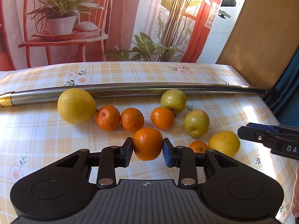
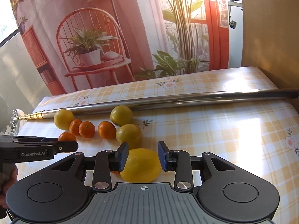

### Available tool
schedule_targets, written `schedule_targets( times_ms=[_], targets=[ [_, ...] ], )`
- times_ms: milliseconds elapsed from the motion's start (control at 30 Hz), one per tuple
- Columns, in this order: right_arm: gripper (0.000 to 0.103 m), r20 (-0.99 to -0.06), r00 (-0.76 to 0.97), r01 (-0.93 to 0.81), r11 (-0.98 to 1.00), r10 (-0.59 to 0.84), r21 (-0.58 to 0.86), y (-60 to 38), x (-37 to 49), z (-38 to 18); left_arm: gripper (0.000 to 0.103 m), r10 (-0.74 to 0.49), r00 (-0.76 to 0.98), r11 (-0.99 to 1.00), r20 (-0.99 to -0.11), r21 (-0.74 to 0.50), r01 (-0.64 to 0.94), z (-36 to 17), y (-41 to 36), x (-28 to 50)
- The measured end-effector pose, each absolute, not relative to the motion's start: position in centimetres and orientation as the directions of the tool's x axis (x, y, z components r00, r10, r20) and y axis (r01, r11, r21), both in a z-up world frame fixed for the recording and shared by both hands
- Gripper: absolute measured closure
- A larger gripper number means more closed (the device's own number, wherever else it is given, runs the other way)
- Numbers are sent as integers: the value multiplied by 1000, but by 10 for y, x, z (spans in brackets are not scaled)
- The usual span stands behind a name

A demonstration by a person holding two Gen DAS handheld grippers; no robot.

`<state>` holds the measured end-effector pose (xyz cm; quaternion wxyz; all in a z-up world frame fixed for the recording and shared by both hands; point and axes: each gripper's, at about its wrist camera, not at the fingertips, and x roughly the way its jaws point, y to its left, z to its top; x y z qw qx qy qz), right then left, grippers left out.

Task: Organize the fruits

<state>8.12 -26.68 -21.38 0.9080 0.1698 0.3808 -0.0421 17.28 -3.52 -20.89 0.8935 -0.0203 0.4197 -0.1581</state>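
Left gripper [image 1: 148, 150] clamped on a mandarin [image 1: 147, 143] above the checked tablecloth [image 1: 56, 140], right gripper [image 2: 143, 156] spread around a lemon [image 2: 140, 165], pads not visibly touching.

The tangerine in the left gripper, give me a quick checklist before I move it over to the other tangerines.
1. Left gripper pads on both sides of the tangerine: ok.
2. Tangerine lifted off the tablecloth: cannot tell.
3. Free spot beside the tangerine row: ok.
4. Right gripper out of the path: ok, it straddles the yellow lemon off to the right.
5. Metal pole clear of the row: ok.
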Motion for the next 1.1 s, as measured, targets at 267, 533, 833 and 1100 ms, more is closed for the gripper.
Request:
schedule_targets(
  times_ms=[267,533,833,1100],
  targets=[
    [70,-703,702,42,979,113,200,-249,120,-217,67,-262,667,964,-698,-151,220,-191,-16,140],
    [55,-745,659,-52,995,101,89,-235,152,-231,67,-251,679,968,-690,-167,188,-183,3,121],
    [56,-826,556,-44,996,93,82,-229,181,-247,67,-258,680,966,-687,-188,177,-185,8,111],
    [60,-851,519,-24,996,83,83,-230,184,-252,67,-258,678,966,-688,-190,175,-188,12,106]
  ],
)
